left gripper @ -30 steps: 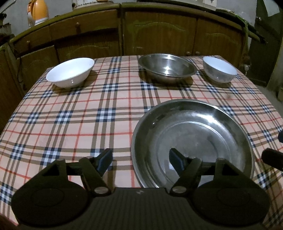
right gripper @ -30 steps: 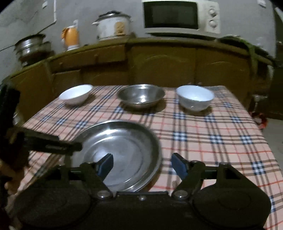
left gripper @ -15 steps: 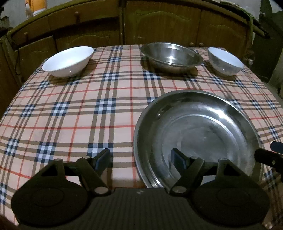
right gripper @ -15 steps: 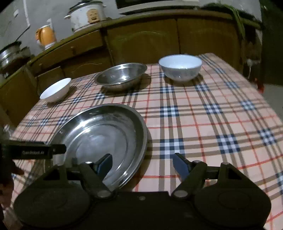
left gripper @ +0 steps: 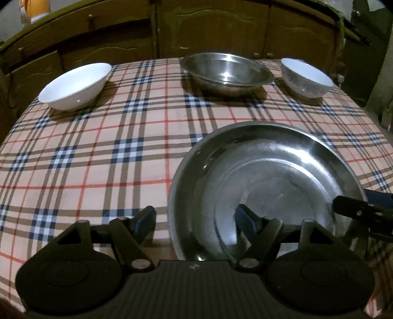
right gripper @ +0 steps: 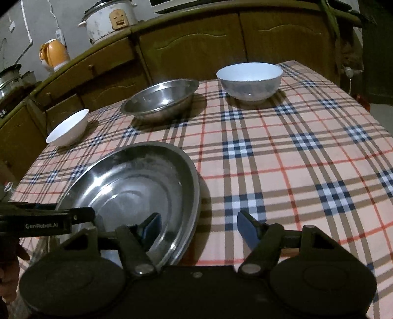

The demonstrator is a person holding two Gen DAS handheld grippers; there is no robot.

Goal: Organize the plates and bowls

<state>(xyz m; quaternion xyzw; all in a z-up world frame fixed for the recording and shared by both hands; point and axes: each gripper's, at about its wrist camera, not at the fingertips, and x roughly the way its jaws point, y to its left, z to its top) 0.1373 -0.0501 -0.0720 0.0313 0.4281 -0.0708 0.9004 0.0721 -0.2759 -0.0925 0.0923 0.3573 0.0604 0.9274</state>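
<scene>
A large steel plate (left gripper: 267, 176) (right gripper: 127, 186) lies on the near part of the plaid table. A steel bowl (left gripper: 226, 71) (right gripper: 159, 99) stands at the far middle, a shallow white bowl (left gripper: 75, 84) (right gripper: 67, 127) at the far left, and a deeper white bowl (left gripper: 305, 77) (right gripper: 249, 81) at the far right. My left gripper (left gripper: 195, 222) is open, straddling the plate's near left rim. My right gripper (right gripper: 199, 227) is open, straddling the plate's near right rim. Neither holds anything.
The plaid tablecloth (left gripper: 122, 147) (right gripper: 294, 159) covers the table. Wooden cabinets (left gripper: 208, 27) stand close behind it, with a rice cooker (right gripper: 108, 18) and an orange kettle (right gripper: 54, 54) on the counter. The table drops off at the right edge (right gripper: 378, 122).
Both grippers have moved forward and lower toward the large plate, each now straddling its near rim. The dishes have not moved.
</scene>
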